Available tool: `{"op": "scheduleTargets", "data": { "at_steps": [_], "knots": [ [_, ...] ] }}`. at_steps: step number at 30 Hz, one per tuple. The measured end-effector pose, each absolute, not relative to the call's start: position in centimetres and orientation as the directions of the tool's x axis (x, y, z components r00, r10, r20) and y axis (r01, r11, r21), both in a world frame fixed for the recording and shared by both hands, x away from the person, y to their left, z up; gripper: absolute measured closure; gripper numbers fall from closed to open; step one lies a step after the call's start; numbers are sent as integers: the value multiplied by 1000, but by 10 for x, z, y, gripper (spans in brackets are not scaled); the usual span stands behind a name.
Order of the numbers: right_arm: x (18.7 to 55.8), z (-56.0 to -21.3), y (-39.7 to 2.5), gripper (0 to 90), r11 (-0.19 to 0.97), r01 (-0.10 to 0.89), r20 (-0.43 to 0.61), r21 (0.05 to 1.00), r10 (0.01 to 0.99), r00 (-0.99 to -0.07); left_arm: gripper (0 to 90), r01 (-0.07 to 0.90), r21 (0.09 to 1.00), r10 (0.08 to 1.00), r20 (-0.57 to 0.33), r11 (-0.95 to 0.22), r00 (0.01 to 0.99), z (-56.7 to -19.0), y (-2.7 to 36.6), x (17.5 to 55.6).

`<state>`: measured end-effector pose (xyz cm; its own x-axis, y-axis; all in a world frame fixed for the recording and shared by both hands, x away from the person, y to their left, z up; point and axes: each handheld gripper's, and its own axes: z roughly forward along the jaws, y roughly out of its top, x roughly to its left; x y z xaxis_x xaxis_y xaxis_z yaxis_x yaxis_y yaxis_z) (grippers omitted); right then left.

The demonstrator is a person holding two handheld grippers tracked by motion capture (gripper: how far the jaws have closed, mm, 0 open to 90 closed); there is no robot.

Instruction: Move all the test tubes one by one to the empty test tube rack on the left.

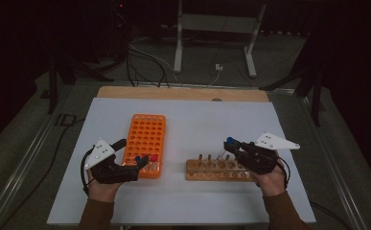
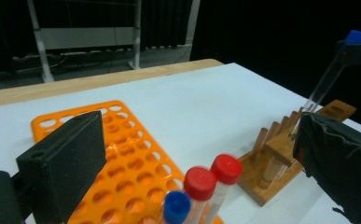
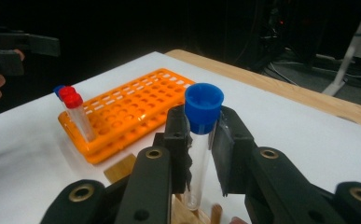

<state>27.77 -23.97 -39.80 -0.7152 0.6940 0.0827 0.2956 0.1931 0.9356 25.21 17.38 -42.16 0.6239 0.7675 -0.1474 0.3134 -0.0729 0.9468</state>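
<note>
bare tabletop between orange rack, wooden rack

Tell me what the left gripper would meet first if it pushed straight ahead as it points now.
Probably the capped tubes at the orange rack's near end; they stand between the left gripper's open fingers, though depth is unclear.

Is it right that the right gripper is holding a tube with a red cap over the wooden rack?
Not quite. The cap is blue, not red. The right gripper view shows the right gripper clamped on a clear tube with a blue cap, over the wooden rack. The red-capped tubes stand in the orange rack.
</note>
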Motion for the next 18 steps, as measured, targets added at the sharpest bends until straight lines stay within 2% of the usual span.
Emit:
{"op": "scheduleTargets", "data": {
  "at_steps": [10,18],
  "knots": [
    [285,-391,-212,770,213,291,77,933,669,-739,48,297,950,729,-135,-98,671,-413,149,256],
    [286,-385,-192,769,227,286,80,931,638,-766,119,278,953,688,-122,-120,715,-411,122,260]
  ]
}}
